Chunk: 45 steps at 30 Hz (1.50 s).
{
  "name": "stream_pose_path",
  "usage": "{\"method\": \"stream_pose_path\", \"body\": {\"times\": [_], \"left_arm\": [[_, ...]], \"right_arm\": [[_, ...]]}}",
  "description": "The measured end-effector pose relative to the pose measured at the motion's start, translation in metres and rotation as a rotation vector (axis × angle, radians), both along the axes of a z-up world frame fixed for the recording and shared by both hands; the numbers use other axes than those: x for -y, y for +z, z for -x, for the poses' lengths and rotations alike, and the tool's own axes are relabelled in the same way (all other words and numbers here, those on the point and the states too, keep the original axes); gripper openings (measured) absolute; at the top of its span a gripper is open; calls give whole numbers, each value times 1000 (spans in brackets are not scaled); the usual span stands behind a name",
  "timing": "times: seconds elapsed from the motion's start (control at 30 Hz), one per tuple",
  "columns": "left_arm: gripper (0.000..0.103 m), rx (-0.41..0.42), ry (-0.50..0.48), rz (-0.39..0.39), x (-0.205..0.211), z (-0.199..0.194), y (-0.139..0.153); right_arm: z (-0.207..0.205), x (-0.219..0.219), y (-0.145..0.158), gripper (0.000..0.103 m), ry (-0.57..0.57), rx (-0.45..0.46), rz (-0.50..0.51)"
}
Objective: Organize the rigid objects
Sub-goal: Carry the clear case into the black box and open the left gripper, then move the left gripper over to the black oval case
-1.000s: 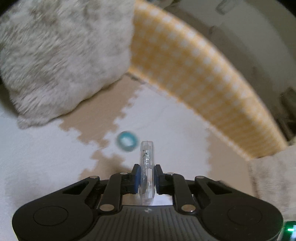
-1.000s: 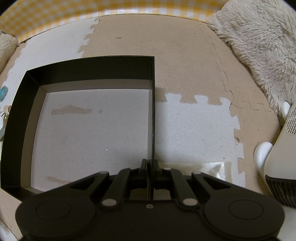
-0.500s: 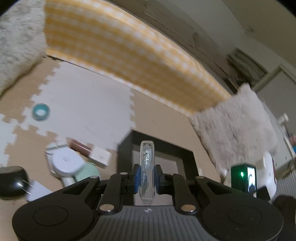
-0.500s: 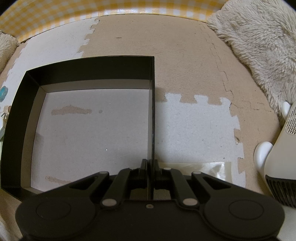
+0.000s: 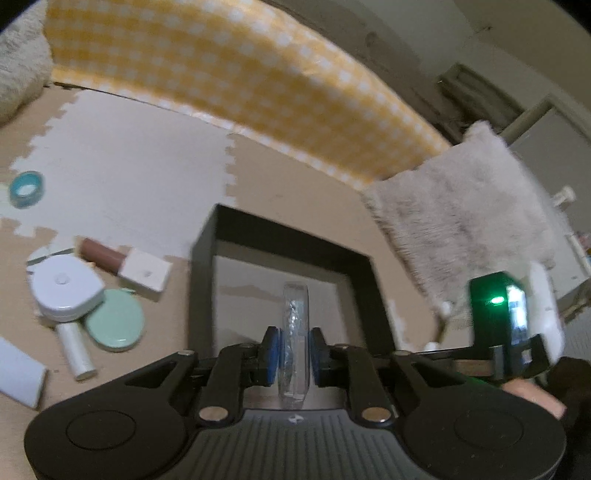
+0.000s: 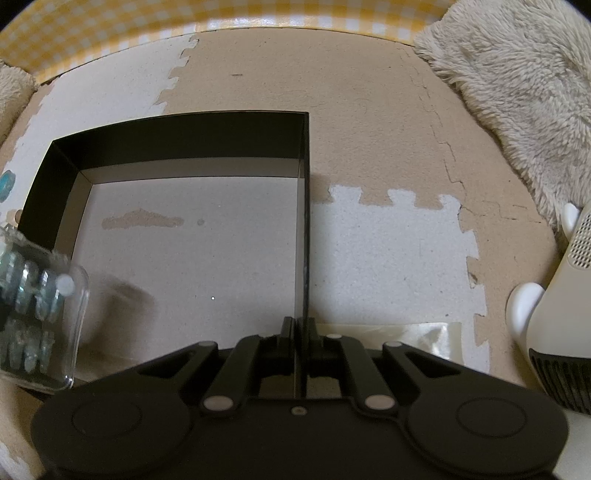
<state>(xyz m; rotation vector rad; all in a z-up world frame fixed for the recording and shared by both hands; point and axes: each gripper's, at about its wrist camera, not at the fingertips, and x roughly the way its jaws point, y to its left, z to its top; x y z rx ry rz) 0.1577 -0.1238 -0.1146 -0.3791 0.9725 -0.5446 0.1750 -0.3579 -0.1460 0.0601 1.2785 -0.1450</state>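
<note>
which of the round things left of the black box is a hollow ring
The teal tape roll, alone on the white mat. The mint green disc and the white round case, lying nearer the box, are both solid-topped.

- The floor (image 6: 388, 122) is laid with interlocking foam mats in tan and white, their toothed edges meeting in jagged seams.
- A yellow-and-white checked cloth (image 5: 266, 92) runs along the far edge of the mats.
- A shaggy cream rug (image 6: 517, 92) lies at the right; another fluffy patch (image 5: 18, 77) shows at the far left.
- Beyond the cloth stands a pale wall (image 5: 498, 33), with what may be a door, though blur hides detail.
- The light is dim and warm.
</note>
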Motion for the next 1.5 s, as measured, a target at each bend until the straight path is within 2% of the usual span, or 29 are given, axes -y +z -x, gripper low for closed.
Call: {"method": "stream_pose_path", "body": {"times": [0.07, 0.1, 0.23, 0.4, 0.6, 0.87, 1.1, 1.3, 1.5], "left_arm": [[56, 4, 14, -44, -1, 1, 2], [57, 12, 8, -47, -2, 2, 3], [79, 47, -29, -123, 3, 8, 10], [92, 58, -68, -181, 7, 14, 13], [102, 91, -109, -234, 14, 21, 17], [103, 169, -95, -330, 10, 26, 23], [103, 218, 30, -336, -22, 17, 29], [103, 202, 165, -345, -61, 1, 32], [103, 119, 298, -382, -103, -14, 24]], "right_arm": [[0, 0, 0, 6, 0, 0, 1], [0, 0, 0, 6, 2, 0, 1], [0, 0, 0, 6, 4, 0, 2], [0, 0, 1, 6, 2, 2, -1], [0, -1, 1, 6, 2, 3, 0], [1, 0, 0, 6, -2, 11, -8], [3, -2, 1, 6, 3, 18, 1], [2, -1, 1, 6, -8, 13, -12], [1, 0, 1, 6, -9, 11, -13]]}}
